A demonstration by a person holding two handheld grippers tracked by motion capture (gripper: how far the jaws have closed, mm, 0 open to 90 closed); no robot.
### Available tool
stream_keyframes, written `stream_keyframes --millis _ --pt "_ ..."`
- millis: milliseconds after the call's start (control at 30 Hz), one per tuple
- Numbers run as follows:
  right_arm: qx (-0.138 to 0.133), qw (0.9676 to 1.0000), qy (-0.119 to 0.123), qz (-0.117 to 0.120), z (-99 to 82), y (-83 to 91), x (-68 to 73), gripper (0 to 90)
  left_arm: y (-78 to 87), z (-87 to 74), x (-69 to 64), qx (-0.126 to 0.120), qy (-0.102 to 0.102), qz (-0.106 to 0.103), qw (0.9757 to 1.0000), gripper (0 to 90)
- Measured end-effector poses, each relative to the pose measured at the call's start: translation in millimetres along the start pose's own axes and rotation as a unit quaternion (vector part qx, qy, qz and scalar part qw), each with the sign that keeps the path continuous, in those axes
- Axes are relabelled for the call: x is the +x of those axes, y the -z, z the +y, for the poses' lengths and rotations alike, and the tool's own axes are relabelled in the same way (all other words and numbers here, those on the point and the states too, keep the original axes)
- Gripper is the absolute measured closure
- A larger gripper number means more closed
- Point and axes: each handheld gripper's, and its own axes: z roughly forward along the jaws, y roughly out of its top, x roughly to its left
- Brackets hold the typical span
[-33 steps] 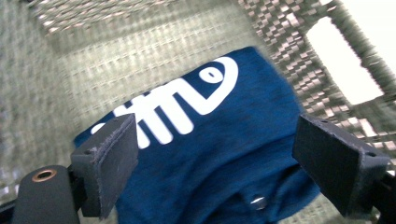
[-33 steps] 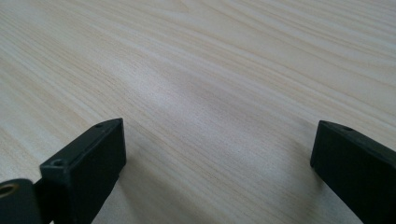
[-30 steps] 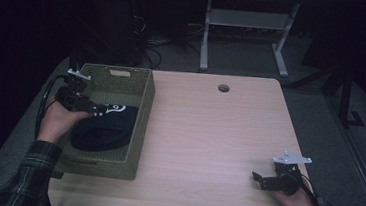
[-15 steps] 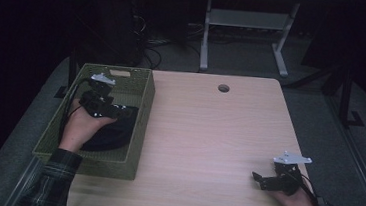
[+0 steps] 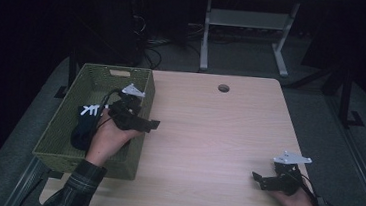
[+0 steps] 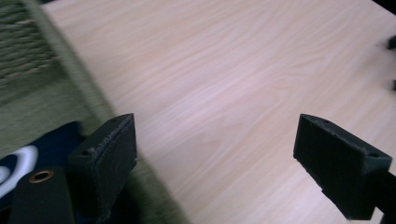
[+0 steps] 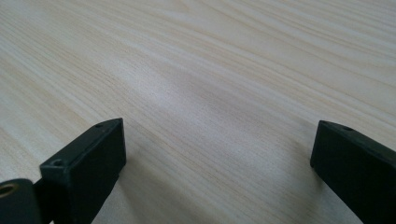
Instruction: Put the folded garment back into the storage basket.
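Note:
A green woven basket (image 5: 64, 122) stands on the left part of the wooden table (image 5: 208, 135). Inside it lies a dark navy garment (image 5: 84, 124) with white markings. My left gripper (image 5: 146, 125) hovers over the basket's right rim, open, its jaws wide apart and pointing toward the table's middle. In the left gripper view the gripper (image 6: 215, 144) holds nothing, with the basket wall (image 6: 70, 74) and the navy garment (image 6: 42, 144) at the lower left. My right gripper (image 5: 260, 180) rests near the table's front right, open and empty; the right gripper view (image 7: 219, 158) shows bare wood between its jaws.
A round cable hole (image 5: 223, 88) sits near the table's far edge. Beyond the table stand a white metal frame (image 5: 247, 28) and cables on a dark floor. The table's front edge lies close to my right hand.
My left gripper has risen out of the basket and swung right, from over the garment to the basket's right rim. The garment stays in the basket. My right gripper has not moved.

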Motion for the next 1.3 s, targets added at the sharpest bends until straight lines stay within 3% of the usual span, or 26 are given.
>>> stream_keyframes --millis 200,400,767,1000,1300 --pt "0.000 1.0000 0.000 0.000 0.0 0.0 0.0 2.8 -19.1 0.3 -22.1 -0.007 -0.010 -0.020 0.9997 13.2" --pt "0.000 1.0000 0.000 0.000 0.0 0.0 0.0 2.8 -39.4 -0.6 -45.3 0.003 -0.028 -0.045 0.9986 13.2" --pt "0.000 1.0000 0.000 0.000 0.0 0.0 0.1 2.8 -82.7 -19.9 -73.0 0.005 -0.044 -0.076 0.9961 13.2" --pt "0.000 1.0000 0.001 0.001 0.0 0.0 -0.1 2.8 -102.5 -32.9 -78.6 0.005 -0.055 -0.081 0.9952 13.1" --pt "0.000 1.0000 0.000 0.001 0.0 0.0 -0.1 2.8 -126.1 -57.2 -75.4 0.006 -0.065 -0.070 0.9954 13.0"
